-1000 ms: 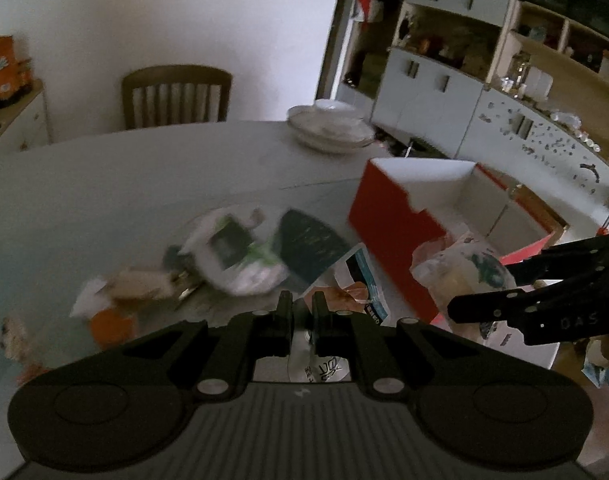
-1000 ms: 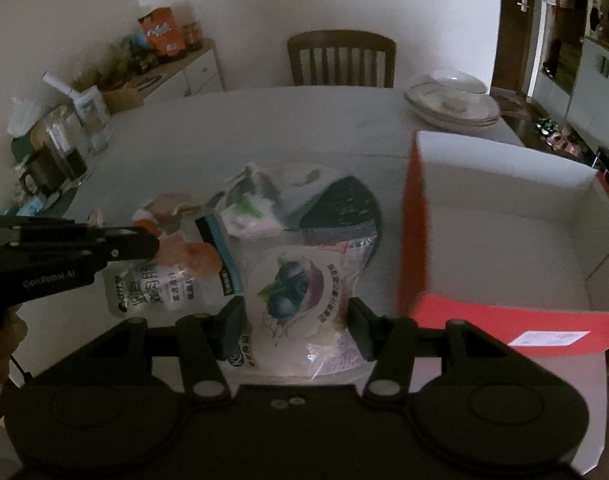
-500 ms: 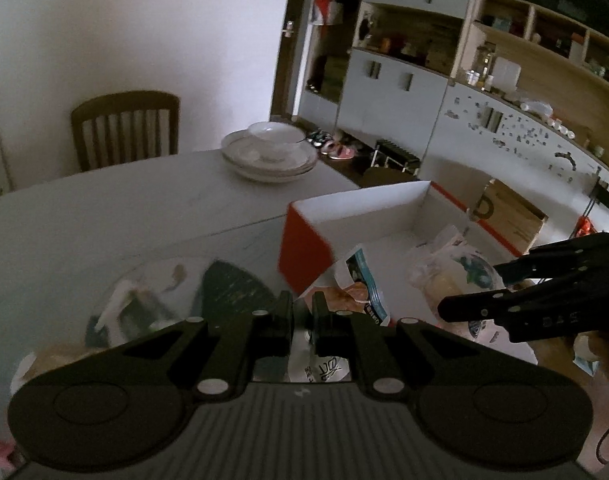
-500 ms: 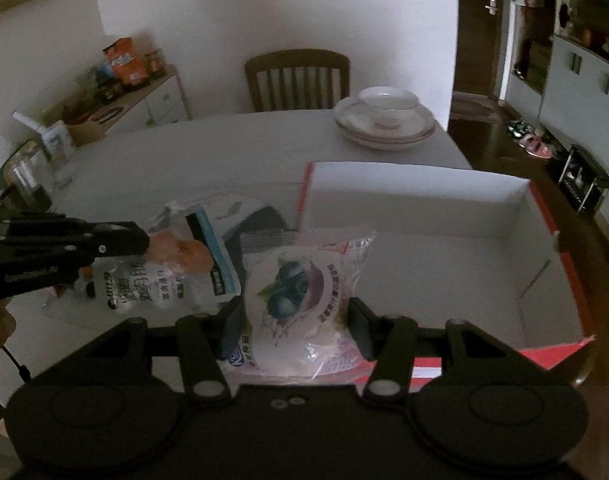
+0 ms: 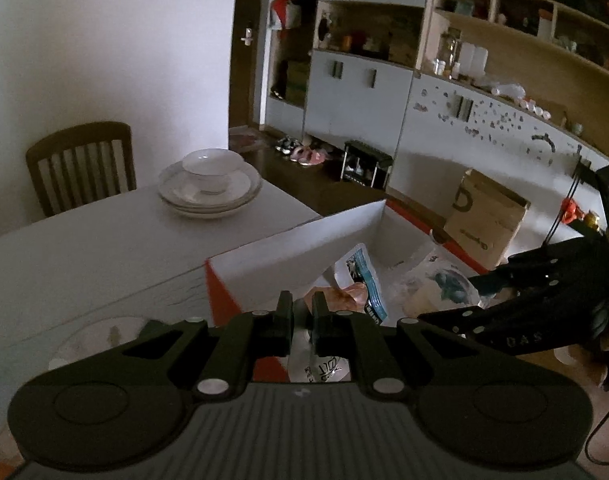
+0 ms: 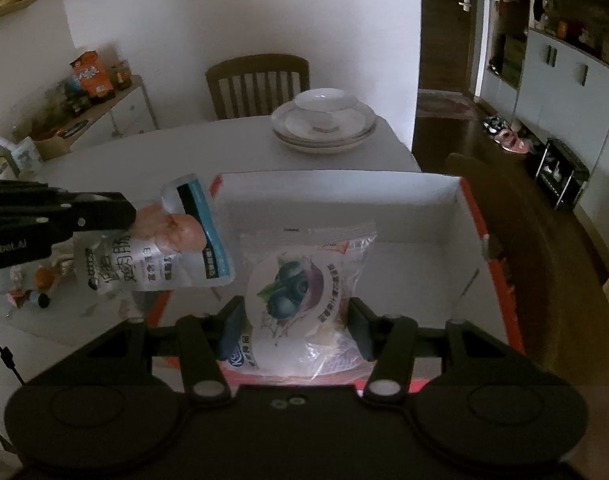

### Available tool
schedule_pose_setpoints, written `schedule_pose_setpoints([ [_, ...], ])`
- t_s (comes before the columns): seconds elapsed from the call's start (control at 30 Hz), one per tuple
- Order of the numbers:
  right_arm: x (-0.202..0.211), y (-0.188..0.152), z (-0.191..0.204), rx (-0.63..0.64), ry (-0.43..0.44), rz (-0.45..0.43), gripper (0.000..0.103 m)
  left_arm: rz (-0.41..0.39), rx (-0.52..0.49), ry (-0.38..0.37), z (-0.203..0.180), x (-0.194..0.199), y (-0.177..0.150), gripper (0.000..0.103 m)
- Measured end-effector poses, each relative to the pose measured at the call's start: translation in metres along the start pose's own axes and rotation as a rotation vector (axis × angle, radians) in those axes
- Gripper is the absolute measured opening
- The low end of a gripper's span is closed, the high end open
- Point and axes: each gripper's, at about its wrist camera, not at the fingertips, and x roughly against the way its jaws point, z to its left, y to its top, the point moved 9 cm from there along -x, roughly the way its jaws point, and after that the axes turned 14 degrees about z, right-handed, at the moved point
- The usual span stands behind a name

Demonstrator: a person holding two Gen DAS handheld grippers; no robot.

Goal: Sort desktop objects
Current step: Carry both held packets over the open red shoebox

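Note:
A box [image 6: 384,208], red outside and white inside, sits at the table's near right corner. My right gripper [image 6: 296,328] is shut on a clear bag of blueberry bread [image 6: 300,280], which hangs over the inside of the box. My left gripper [image 5: 302,312] is shut on a white and blue chicken pouch [image 5: 360,280]. In the right wrist view the left gripper [image 6: 130,216] comes in from the left, and the chicken pouch [image 6: 176,256] dangles above the box's left wall. The left wrist view shows the right gripper [image 5: 484,300] with the bread bag [image 5: 436,288] beyond the box wall [image 5: 304,256].
Stacked plates with a bowl [image 6: 324,120] stand at the table's far edge, a wooden chair [image 6: 258,80] behind them. Small loose items [image 6: 36,280] lie on the table at the left. A paper bag [image 5: 484,216] stands on the floor to the right of the box.
Both grippers have carried their packets to the right, from above the pile on the table to over the box. Neither grip has changed.

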Motion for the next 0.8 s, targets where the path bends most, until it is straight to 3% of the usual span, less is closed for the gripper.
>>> schedule_pose_setpoints([
  [0.47, -0.041, 0.009, -0.054, 0.015, -0.057, 0.092, 0.054, 0.139, -0.068, 0.009, -0.021, -0.087, 0.026, 0.009],
  [0.8, -0.085, 0.004, -0.068, 0.035, -0.051, 0.240, 0.054, 0.289, -0.107, 0.057, -0.020, -0.144, 0.023, 0.009],
])
